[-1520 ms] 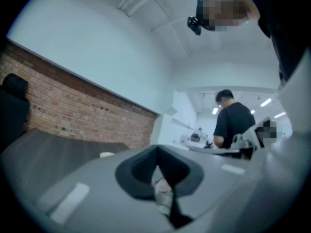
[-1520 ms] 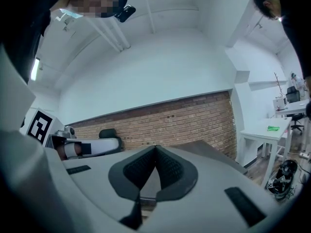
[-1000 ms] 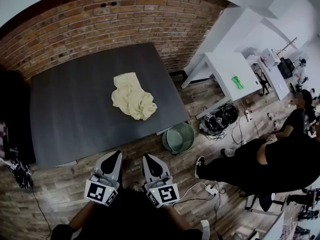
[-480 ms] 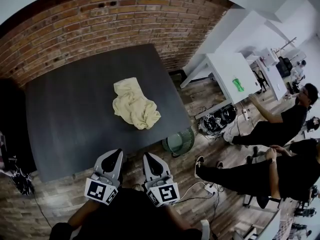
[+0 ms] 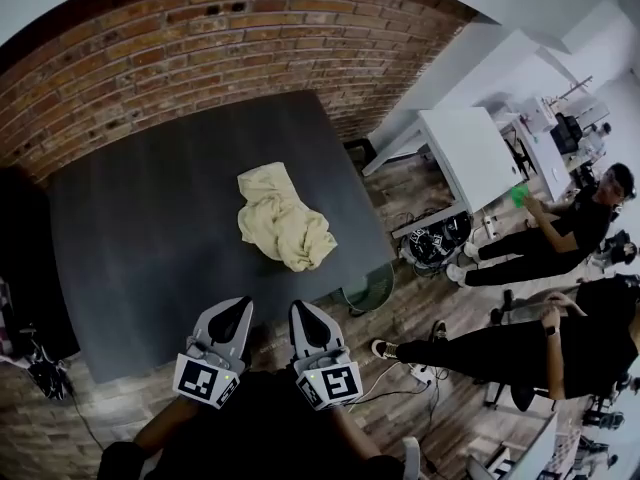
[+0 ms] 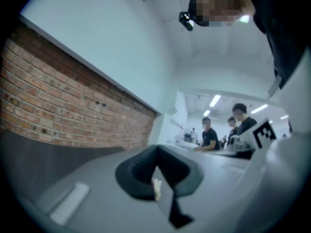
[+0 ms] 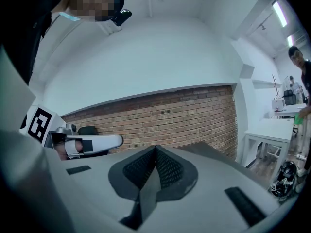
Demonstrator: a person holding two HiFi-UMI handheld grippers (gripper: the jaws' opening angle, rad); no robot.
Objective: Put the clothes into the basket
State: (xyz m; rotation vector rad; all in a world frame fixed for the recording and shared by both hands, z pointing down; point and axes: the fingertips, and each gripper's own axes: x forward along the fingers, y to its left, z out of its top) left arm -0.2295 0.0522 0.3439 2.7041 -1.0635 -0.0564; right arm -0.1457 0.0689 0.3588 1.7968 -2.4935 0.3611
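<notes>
My left claw (image 5: pixel 239 307) and right claw (image 5: pixel 299 309) sit side by side at the bottom centre, both clenched on nothing. Above them, mid-frame, the yellow cloth (image 5: pixel 283 218) lies crumpled on the dark table (image 5: pixel 140 228). The green basket (image 5: pixel 373 288) peeks out beneath the table's lower right edge.

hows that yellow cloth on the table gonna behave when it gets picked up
Probably floppy: the yellow cloth lies crumpled in soft folds on the table, so it should sag and trail from one pinch. Likely light for its bulk, as the fabric looks thin. Pushed, it would probably bunch rather than slide.
</notes>
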